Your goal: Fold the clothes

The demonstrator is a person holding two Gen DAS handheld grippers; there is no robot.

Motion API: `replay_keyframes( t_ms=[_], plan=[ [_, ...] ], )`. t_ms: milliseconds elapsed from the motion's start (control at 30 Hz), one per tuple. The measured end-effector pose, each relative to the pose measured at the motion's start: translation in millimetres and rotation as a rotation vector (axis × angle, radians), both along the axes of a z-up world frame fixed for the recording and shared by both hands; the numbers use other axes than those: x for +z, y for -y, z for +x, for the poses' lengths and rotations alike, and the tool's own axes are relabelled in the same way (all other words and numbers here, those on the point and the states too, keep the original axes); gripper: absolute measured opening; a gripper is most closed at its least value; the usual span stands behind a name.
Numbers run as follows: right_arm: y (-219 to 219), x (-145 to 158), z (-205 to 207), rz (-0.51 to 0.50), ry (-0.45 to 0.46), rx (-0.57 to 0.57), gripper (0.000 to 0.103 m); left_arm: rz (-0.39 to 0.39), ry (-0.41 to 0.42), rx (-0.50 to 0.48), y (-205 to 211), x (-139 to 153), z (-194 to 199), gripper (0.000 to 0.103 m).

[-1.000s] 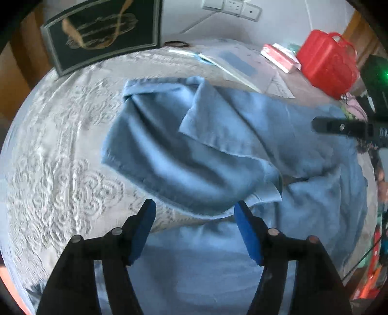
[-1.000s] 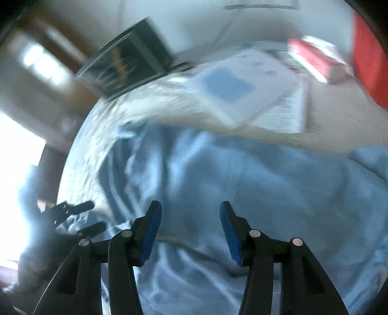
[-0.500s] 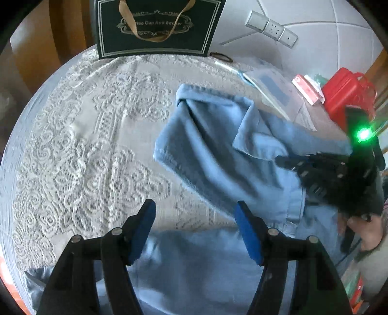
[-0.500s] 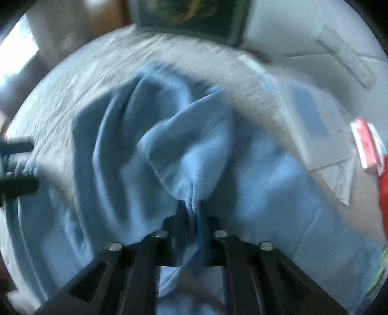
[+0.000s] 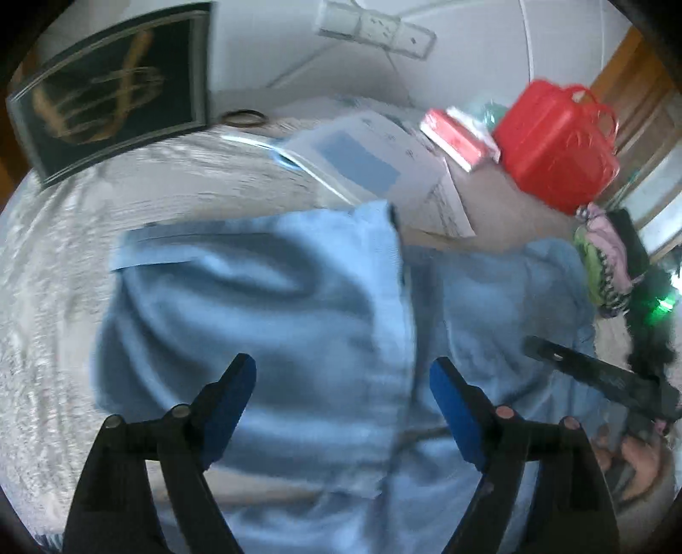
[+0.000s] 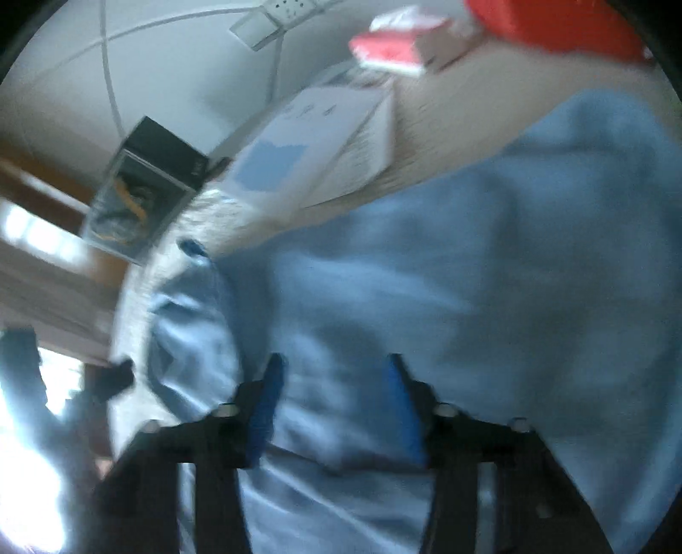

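A light blue garment [image 5: 277,298] lies crumpled on the lace tablecloth [image 5: 55,298], with one flap folded over and its edge running down the middle of the left wrist view. My left gripper [image 5: 343,377] hangs just above that flap. Its jaws are opening wide and no cloth is between the pads. In the right wrist view the same garment [image 6: 469,277] fills the frame. My right gripper [image 6: 334,381] is over it, jaws opening, pads clear of the cloth. One black finger of the right gripper [image 5: 567,362] shows at the right of the left wrist view, held by a hand [image 5: 639,460].
At the back stand a dark green gift bag [image 5: 115,111], a paper sleeve with a blue patch [image 5: 362,162], a red and white box [image 5: 456,136] and a red plastic basket [image 5: 558,145]. A striped pink and green cloth [image 5: 601,264] lies at the right. A wall socket [image 5: 375,30] is behind.
The right gripper, shut on a pinch of the blue cloth half a second ago, has let go and its jaws stand apart. The left gripper has swung over the garment and opened wider.
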State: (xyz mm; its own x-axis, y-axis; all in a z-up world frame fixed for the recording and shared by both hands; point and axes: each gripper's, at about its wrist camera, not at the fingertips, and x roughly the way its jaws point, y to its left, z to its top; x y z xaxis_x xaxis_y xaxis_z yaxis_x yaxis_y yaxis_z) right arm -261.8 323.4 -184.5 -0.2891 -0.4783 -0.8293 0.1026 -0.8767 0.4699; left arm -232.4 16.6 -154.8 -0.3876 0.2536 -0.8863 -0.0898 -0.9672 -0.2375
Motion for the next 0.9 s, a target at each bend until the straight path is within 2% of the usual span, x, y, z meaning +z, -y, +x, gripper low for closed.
replay_keyframes(
  t_ms=[67, 133, 200, 233, 267, 300, 333, 400, 467, 567, 633, 733, 800, 867, 900],
  plan=[
    [-21.9, 5.5, 6.2, 0.056, -0.019, -0.011, 0.036, -0.027, 0.012, -0.015, -24.1, -9.2, -7.2, 0.084],
    [-42.6, 9.1, 11.7, 0.099, -0.033, -0.023, 0.037, -0.096, 0.034, -0.013, -46.3, -24.9, -13.6, 0.084],
    [-58.6, 9.2, 15.1, 0.121, -0.034, -0.039, 0.041, -0.142, 0.085, -0.013, -55.2, -44.7, -17.0, 0.082],
    [-65.6, 8.7, 16.8, 0.131, -0.034, -0.05, 0.041, -0.165, 0.106, -0.014, -59.1, -53.3, -18.0, 0.074],
    [-72.8, 6.5, 17.6, 0.143, -0.031, -0.063, 0.041, -0.187, 0.107, -0.024, -61.1, -55.2, -16.3, 0.059],
    [-79.9, 3.8, 17.8, 0.156, -0.028, -0.077, 0.041, -0.214, 0.097, -0.053, -64.5, -50.5, -14.9, 0.02],
    [-86.3, 0.3, 17.1, 0.161, -0.02, -0.092, 0.041, -0.229, 0.088, -0.073, -64.8, -44.9, -14.0, 0.006],
    [-98.1, -6.7, 16.3, 0.158, 0.0, -0.124, 0.041, -0.18, 0.073, -0.042, -41.8, -26.4, -15.8, 0.005],
    [-107.1, -10.0, 15.4, 0.149, 0.011, -0.151, 0.041, -0.232, 0.023, -0.006, -14.1, -7.5, -17.2, 0.005],
    [-122.2, -5.6, 11.6, 0.123, 0.009, -0.187, 0.041, -0.308, -0.006, 0.104, 60.5, 17.9, -25.2, 0.005],
    [-133.1, 0.6, 5.1, 0.114, 0.001, -0.204, 0.041, -0.395, 0.008, 0.203, 123.1, 24.8, -30.7, 0.005],
    [-149.8, 11.6, -12.1, 0.11, -0.008, -0.223, 0.041, -0.472, 0.079, 0.349, 212.1, 19.2, -35.0, 0.005],
    [-158.7, 17.1, -29.8, 0.108, -0.012, -0.242, 0.047, -0.488, 0.117, 0.416, 254.6, 10.9, -34.7, 0.005],
    [-166.1, 20.0, -50.7, 0.132, -0.012, -0.275, 0.067, -0.529, 0.143, 0.467, 282.0, 3.8, -30.6, 0.005],
    [-169.7, 21.9, -59.4, 0.144, -0.018, -0.295, 0.071, -0.537, 0.151, 0.494, 294.9, 1.5, -26.7, 0.005]
  ],
)
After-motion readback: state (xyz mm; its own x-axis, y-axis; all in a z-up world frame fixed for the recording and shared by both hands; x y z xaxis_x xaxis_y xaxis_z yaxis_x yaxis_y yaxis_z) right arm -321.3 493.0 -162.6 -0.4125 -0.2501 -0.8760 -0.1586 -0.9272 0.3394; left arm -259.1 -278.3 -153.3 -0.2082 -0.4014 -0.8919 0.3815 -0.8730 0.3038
